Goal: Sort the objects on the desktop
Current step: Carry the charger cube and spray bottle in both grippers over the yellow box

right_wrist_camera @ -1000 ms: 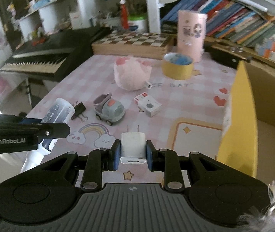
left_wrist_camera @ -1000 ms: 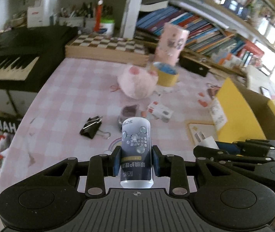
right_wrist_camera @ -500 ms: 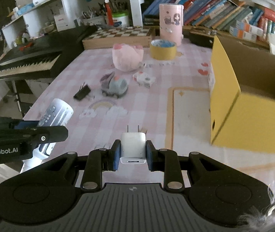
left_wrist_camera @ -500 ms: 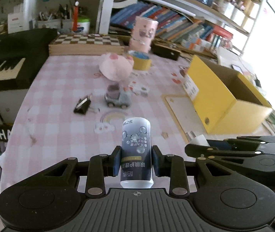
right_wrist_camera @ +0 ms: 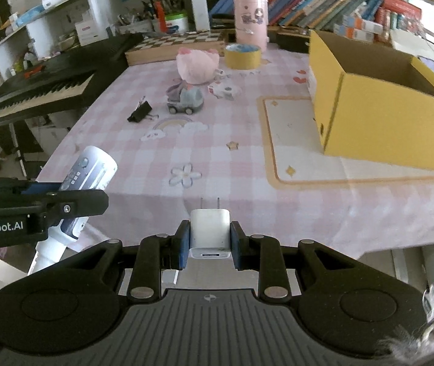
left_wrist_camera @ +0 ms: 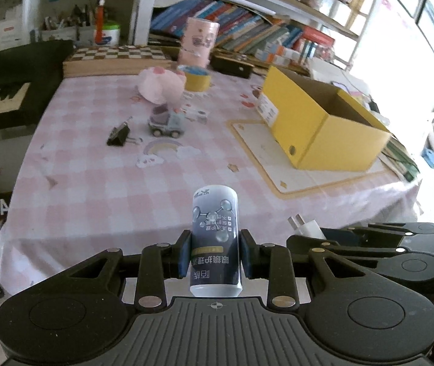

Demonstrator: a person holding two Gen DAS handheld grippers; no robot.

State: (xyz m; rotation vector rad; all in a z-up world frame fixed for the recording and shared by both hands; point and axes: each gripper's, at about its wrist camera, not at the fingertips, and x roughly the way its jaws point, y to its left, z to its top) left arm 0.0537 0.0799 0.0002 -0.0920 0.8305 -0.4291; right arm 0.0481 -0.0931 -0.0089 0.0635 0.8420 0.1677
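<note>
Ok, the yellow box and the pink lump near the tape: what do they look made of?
Yellow box: likely cardboard, matte yellow outside, with a plain brown inside and folded flat walls. Pink lump: looks like plush fabric, soft and fuzzy, with a rounded sagging shape. Tape roll: yellowish, probably paper or plastic tape.

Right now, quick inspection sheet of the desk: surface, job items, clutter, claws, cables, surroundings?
Surface: pink checked cloth, beige mat under the yellow box.
Job's things: bottle and charger held; box open.
Clutter: binder clip, toy truck, pink plush, tape roll, pink canister, small white box.
Claws: left claw shut on bottle; right claw shut on charger.
Cables: nothing seen.
Surroundings: keyboard, chessboard, bookshelves.
</note>
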